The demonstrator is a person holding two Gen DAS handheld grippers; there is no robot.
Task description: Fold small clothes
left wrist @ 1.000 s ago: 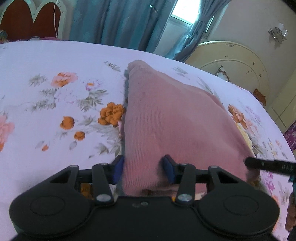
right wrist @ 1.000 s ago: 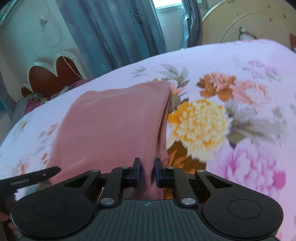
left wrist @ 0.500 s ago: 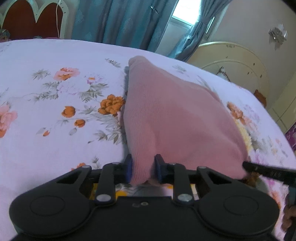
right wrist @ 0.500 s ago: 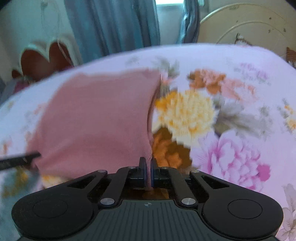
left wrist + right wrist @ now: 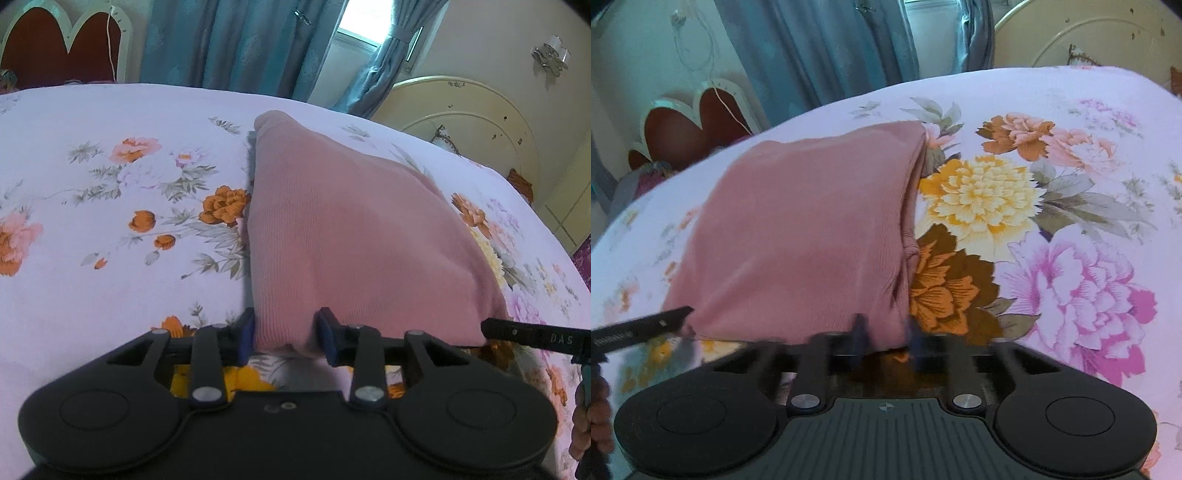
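Note:
A folded pink knit garment (image 5: 354,236) lies on the floral bedsheet (image 5: 110,221); it also shows in the right wrist view (image 5: 809,236). My left gripper (image 5: 286,338) is open, its blue-padded fingers (image 5: 246,334) either side of the garment's near left corner. My right gripper (image 5: 884,341) is open, its fingers blurred, straddling the near right corner. A finger of the right gripper (image 5: 532,336) shows at the left wrist view's right edge; a finger of the left gripper (image 5: 639,328) shows at the right wrist view's left edge.
The bed's far edge meets blue curtains (image 5: 240,40) and a window. A cream round headboard (image 5: 469,114) stands at the right. A red heart-shaped chair back (image 5: 62,48) stands beyond the bed's left side.
Both grippers were closed on the garment's near corners half a second ago; now both have opened, and the garment's near edge has settled on the bed.

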